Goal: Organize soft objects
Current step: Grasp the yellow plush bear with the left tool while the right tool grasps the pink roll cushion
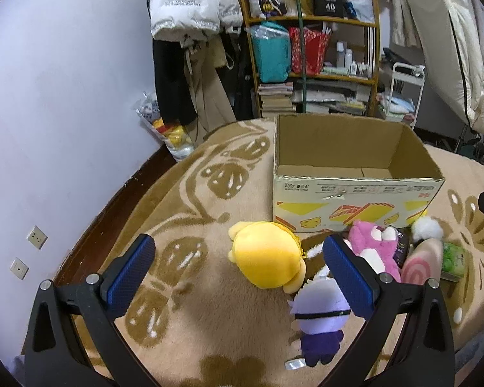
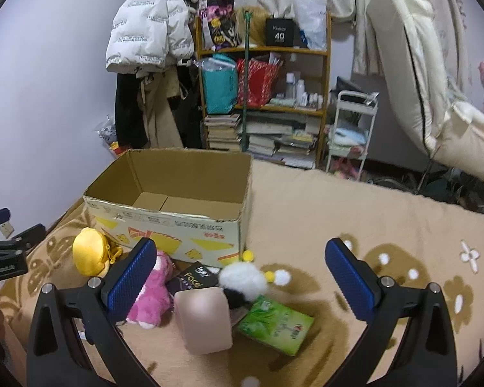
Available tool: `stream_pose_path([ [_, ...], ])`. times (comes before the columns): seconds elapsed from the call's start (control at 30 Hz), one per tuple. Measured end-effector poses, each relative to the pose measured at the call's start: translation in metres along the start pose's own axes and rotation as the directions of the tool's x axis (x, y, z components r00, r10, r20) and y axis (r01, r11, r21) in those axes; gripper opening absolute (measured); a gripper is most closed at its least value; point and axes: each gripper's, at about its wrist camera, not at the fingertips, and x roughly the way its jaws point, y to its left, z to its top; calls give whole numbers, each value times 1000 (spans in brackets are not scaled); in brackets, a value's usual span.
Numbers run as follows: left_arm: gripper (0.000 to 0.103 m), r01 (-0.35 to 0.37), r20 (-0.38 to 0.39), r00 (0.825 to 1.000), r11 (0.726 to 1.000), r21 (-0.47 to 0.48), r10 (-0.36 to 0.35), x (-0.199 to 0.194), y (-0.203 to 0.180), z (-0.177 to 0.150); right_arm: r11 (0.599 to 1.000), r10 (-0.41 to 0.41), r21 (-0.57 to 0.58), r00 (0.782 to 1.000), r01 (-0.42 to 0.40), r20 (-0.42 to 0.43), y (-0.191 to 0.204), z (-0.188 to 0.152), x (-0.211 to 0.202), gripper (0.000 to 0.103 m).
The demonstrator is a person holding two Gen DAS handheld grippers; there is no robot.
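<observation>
An open cardboard box [image 1: 355, 200] [image 2: 164, 222] stands on a tan patterned blanket; what shows of its inside is bare. In front of it lie a yellow plush [image 1: 267, 256] [image 2: 88, 254], a pink plush [image 1: 376, 245] [image 2: 153, 293], a purple plush [image 1: 321, 319], a white fluffy toy [image 1: 427, 229] [image 2: 242, 279] and a pink roll-shaped cushion [image 1: 422, 262] [image 2: 205, 319]. My left gripper [image 1: 238, 274] is open and empty, above the yellow plush. My right gripper [image 2: 240, 282] is open and empty, above the white toy and cushion.
A green packet [image 2: 276, 325] [image 1: 453, 258] and a dark "Face" packet [image 2: 193, 279] lie among the toys. Behind the bed stand a full wooden shelf [image 1: 316, 51], hanging coats [image 1: 190, 16], a white cart [image 2: 351, 129] and a leaning mattress [image 2: 419, 74].
</observation>
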Motion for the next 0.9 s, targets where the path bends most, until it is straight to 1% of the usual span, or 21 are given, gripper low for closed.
stream_pose_path([
  [0.17,102,19,-55,998,1000,-8,-19,24,-5,8,1000,13,-21,999,-13,-32,9,-2,18,103],
  [0.43,102,32,-151,988,999,2,-31,62,-17,9,998,39,-37,990,-45,-136,21,-10,47,103],
  [0.57,102,34,-205,978,999,2,-33,83,-22,9,997,52,-55,983,-62,-175,26,-17,58,103],
  [0.67,102,31,-235,972,999,21,-25,94,-26,6,995,53,-73,979,-68,-198,29,-22,66,103],
  [0.73,102,28,-265,964,999,35,-18,103,-29,2,994,50,-82,975,-69,-214,31,-25,71,103],
  [0.9,102,-9,-320,947,998,63,29,121,-33,-8,993,61,-86,966,-85,-252,32,-31,80,103],
])
